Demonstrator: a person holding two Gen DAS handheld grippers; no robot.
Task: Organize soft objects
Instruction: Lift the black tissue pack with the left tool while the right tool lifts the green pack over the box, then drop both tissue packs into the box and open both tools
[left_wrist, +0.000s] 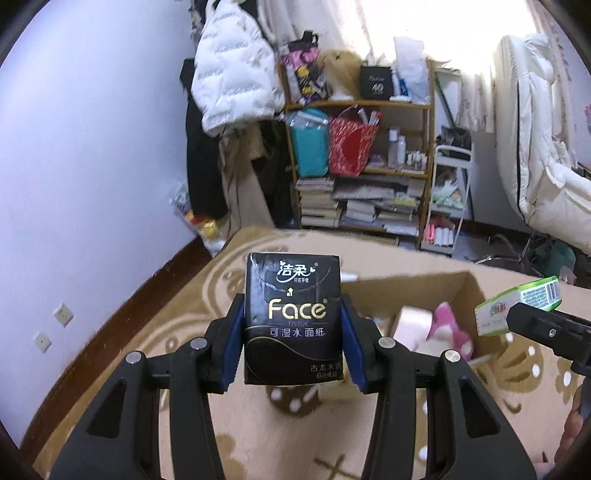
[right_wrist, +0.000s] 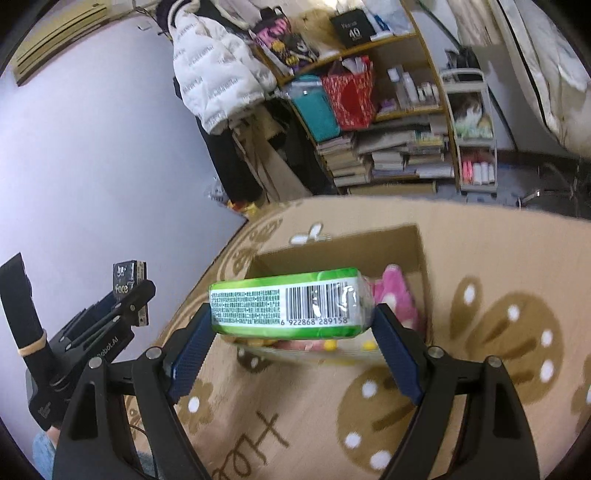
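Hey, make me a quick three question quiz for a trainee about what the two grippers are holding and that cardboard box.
1. True or false: the left gripper holds a black tissue pack.
2. What colour is the pack in the right gripper? A red, B green, C blue.
3. Fill in: a pink plush toy lies inside the ____.

Key: 1 true; 2 B; 3 cardboard box.
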